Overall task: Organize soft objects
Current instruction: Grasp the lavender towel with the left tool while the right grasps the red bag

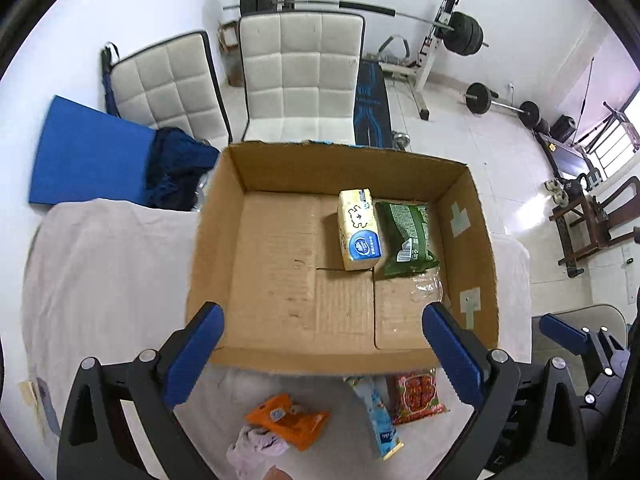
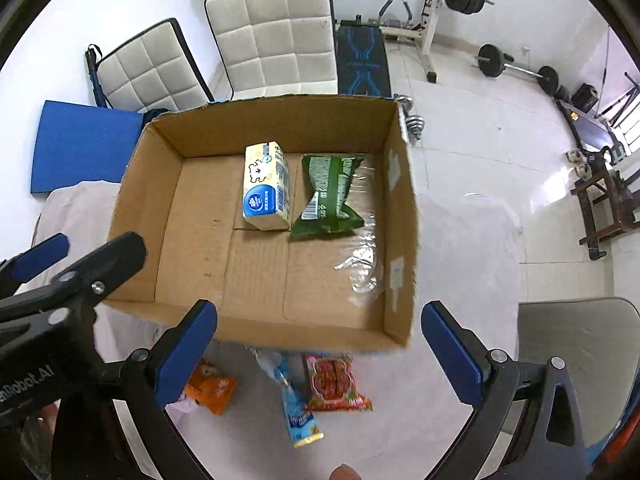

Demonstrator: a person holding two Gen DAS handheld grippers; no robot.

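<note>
Both claws spread, empty: left claw (image 1: 322, 344), right claw (image 2: 320, 340) hover above cardboard box (image 1: 208, 240). Tissue pack (image 1: 357, 229) and green packet (image 1: 408, 236) already inside. Orange packet (image 1: 289, 420), blue packet (image 1: 380, 420), red packet (image 1: 416, 396) lie on desk before box. Judged: between picks; next, lower onto one packet.

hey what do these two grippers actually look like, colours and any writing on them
Both the left gripper and right gripper have black angular frames with silver round bolts. Their jaws carry flat blue pads with ribbed inner faces. White lettering ending "nRobot.AI" shows on the left one's body in the right wrist view.
</note>
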